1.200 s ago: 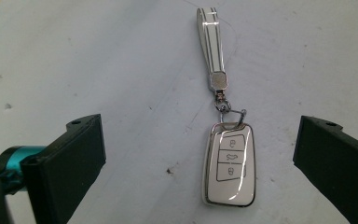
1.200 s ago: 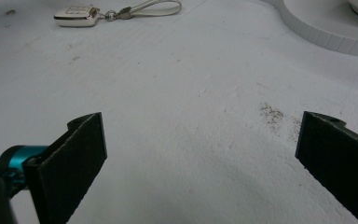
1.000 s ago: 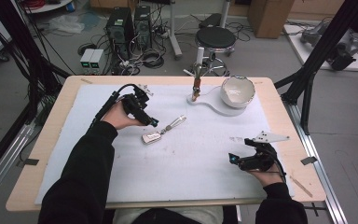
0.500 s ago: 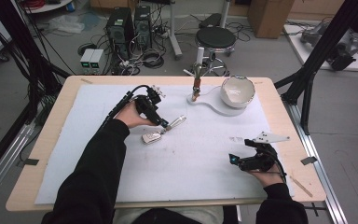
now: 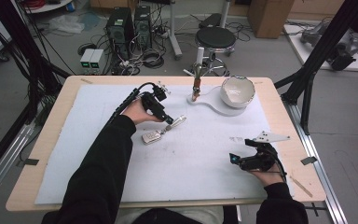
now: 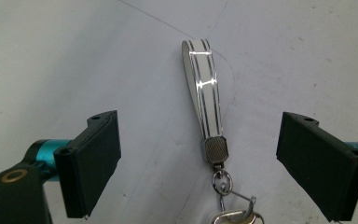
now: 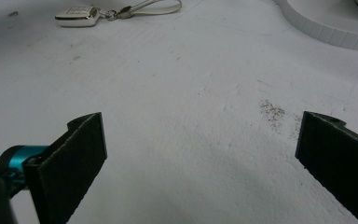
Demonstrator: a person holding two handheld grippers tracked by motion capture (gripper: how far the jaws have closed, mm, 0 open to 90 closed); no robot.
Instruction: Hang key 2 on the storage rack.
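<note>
The bench (image 5: pixel 289 121), covered by a white mat, fills the middle of the high view, with a white board (image 5: pixel 214 100) carrying a cracked white bowl (image 5: pixel 237 91) toward the upper right and a small upright stand (image 5: pixel 196 86) at the board's near end. None of that has been touched by the work in hand, which looks to be picking up the key fob (image 5: pixel 150 137) lying left of centre on the mat.

The pickup is at its approach stage, I judge: the left gripper (image 5: pixel 170 122) sits over the fob's strap (image 6: pixel 204 88), jaws spread to either side and just been closing, the strap between them but not yet pinched (the pads are clear of it on both sides in the left gripper view). Closing and lifting are left.

The right gripper (image 5: pixel 235 161) rests at the lower right, jaws wide and released.
</note>
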